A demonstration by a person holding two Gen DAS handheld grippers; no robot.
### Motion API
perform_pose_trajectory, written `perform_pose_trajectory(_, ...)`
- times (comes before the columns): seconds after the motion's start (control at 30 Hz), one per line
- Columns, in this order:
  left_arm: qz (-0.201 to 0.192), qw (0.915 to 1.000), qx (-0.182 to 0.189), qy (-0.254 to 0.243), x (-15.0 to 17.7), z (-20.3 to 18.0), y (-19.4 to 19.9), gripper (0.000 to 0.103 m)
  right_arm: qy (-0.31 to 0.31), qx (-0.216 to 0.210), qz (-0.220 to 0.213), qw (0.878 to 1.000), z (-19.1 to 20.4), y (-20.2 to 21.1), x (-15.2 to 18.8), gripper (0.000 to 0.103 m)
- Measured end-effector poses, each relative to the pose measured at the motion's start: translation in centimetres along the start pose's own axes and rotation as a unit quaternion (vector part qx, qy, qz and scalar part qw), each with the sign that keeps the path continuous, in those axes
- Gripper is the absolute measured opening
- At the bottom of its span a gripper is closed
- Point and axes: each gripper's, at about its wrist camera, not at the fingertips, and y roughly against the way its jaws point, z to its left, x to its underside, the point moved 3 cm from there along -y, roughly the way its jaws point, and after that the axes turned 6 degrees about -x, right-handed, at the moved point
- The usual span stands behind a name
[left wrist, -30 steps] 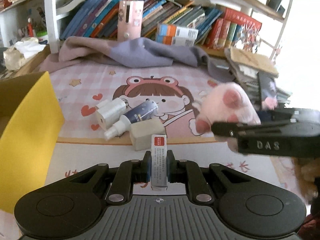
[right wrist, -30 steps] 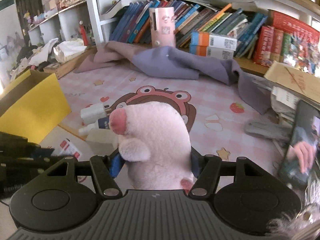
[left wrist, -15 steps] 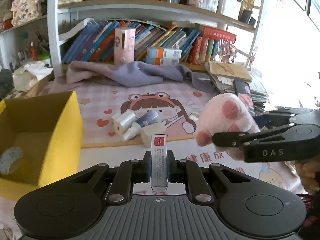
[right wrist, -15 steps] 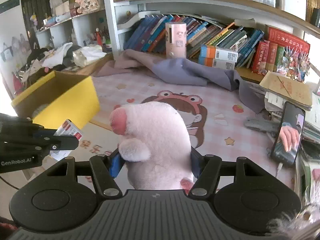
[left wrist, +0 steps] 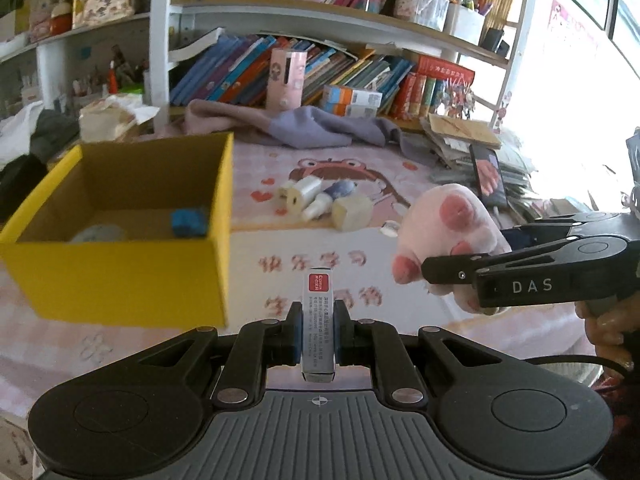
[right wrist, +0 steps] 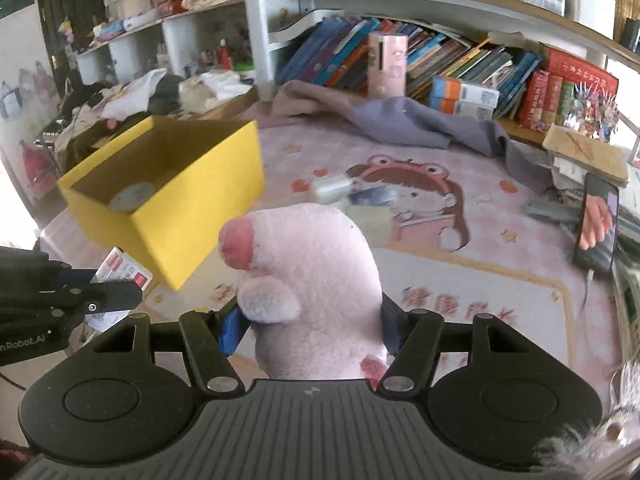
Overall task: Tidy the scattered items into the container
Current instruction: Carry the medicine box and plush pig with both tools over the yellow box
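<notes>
Both loaded tools have risen, bringing the yellow box's (left wrist: pixel 120 276) inside into view.

We see bright daylight flooding in from the right, washing out that edge in both views. The yellow box (left wrist: pixel 120 276) is smeared by motion blur. Fisheye distortion bends the bookshelf (right wrist: pixel 440 4) near the edges.

A purple blanket (left wrist: pixel 320 130) lies crumpled below shelved books (left wrist: pixel 248 68), phone (left wrist: pixel 489 174) nearby.
</notes>
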Motion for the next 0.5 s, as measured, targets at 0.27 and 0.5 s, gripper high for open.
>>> perform_pose_trajectory(0.27,0.002,0.9999,-0.014,-0.002,2.8,3.2,3.3,0.013,-0.003,-0.007,0.005,1.0,5.7,0.2,2.3,0.062)
perform_pose_trajectory(0.5,0.009,0.9997,-0.021,-0.004,4.4,5.1,5.0,0.013,0.007,-0.019,0.008,1.0,9.4,0.4,2.8,0.062)
